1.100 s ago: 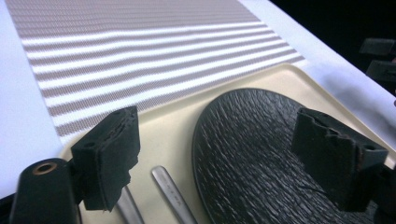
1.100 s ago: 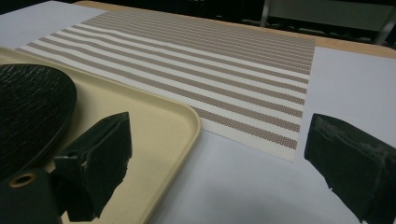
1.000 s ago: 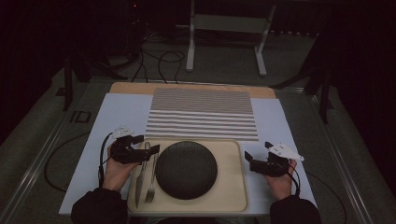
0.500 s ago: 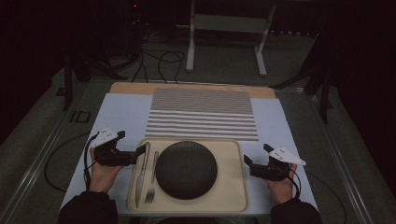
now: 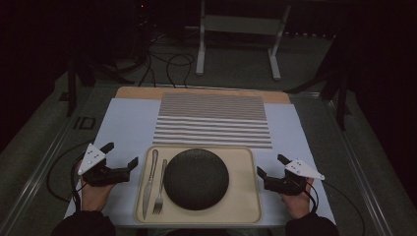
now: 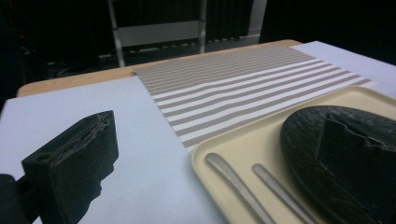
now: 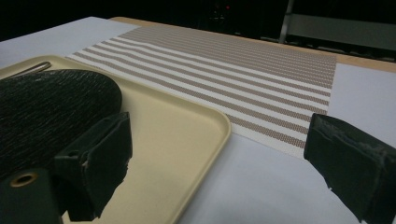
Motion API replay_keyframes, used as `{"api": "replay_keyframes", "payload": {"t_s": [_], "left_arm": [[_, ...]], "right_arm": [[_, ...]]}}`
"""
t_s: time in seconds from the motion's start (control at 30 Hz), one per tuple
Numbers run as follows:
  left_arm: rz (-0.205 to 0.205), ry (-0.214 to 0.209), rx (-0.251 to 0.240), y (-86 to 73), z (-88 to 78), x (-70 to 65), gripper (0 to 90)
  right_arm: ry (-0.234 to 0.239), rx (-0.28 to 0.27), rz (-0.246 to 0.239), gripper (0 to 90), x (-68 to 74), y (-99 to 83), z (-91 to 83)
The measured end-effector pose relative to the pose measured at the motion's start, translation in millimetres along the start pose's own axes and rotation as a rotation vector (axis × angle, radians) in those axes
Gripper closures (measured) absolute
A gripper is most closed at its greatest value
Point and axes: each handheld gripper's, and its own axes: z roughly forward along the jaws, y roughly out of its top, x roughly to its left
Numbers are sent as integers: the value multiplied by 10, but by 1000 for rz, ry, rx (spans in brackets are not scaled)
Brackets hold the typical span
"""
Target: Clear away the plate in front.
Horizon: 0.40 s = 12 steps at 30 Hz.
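Both grippers sit wide apart and empty on the desk, the left gripper just left of the tray, its jaws having just been opening with nothing between them, the right gripper at the tray's right edge. The knife and fork lie on the tray left of the plate, so the setting looks placed. Next probably calls for gripping the tray's rims.

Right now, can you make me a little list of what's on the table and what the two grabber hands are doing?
tray: cream tray near the person, on the white sheet
plate: dark round plate in the middle of the tray
knife: knife on the tray, left of the fork
fork: fork between knife and plate
mat: striped mat behind the tray
left gripper: left gripper beside the tray, jaws open, holding nothing
right gripper: right gripper beside the tray's right edge, jaws open, holding nothing
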Motion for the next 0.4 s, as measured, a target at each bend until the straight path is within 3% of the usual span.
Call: {"api": "replay_keyframes", "payload": {"t_s": [0.2,0.4], "left_arm": [[25,28,28,-94,25,4,0],[25,27,13,-91,32,-11,0]], "right_arm": [[4,-19,1,78,-4,6,-28],[5,-24,-7,78,0,4,-30]]}}
